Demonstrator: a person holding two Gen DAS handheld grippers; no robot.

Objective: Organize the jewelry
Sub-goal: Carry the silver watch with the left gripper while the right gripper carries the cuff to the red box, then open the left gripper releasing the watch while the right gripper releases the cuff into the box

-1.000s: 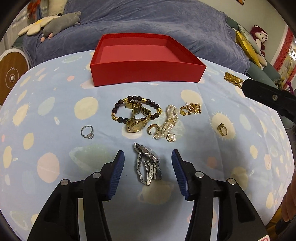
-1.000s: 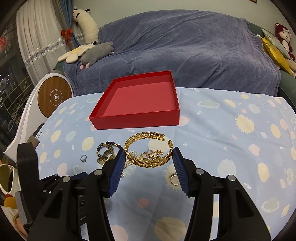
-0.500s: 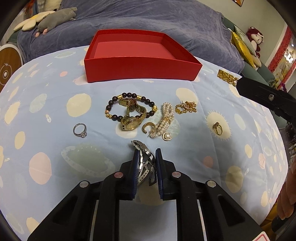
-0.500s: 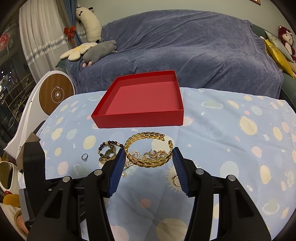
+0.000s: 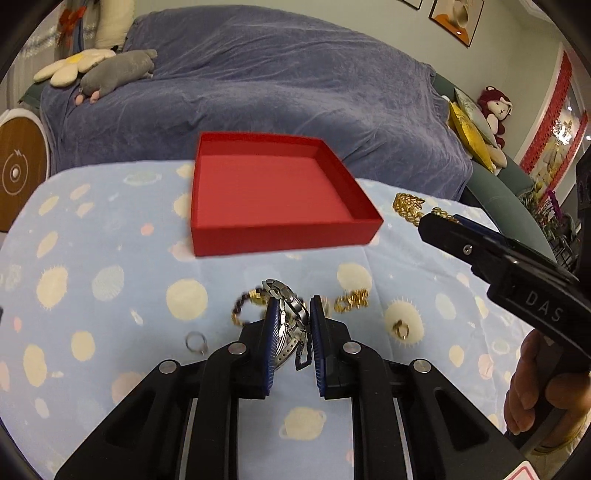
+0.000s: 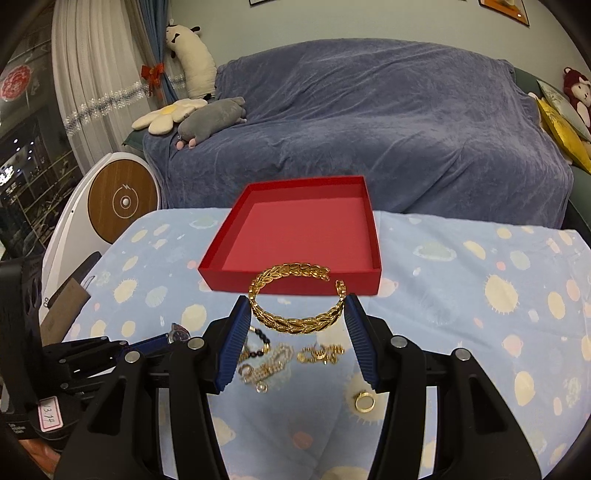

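Left gripper [image 5: 292, 316] pinched a silver link watch [image 5: 291, 325] above the counter [image 5: 110, 280]. Right gripper [image 6: 297, 314] clamped a gold leaf-pattern open bangle [image 6: 293, 301] by its sides. Empty red tray [image 6: 310, 221] sat at 12 o'clock; loose gold ring [image 6: 364, 401] at 5.

Blue-grey throw-covered sofa [image 6: 369, 122], plush toys [image 6: 207, 118] (flower, grey animal), white curtain [image 6: 96, 66], pale wall with framed pictures [image 5: 454, 18]

Left gripper [image 5: 292, 325]: blue-padded fingers drawn close together, clamped on a silver metal-link watch [image 5: 290, 321], raised above the table.
Right gripper [image 6: 295, 325]: fingers spread wide, pinching a gold leaf-pattern open bangle [image 6: 295, 301] held level between the pads.
Right hand [image 5: 539, 391]: wrapped around the right gripper's handle.
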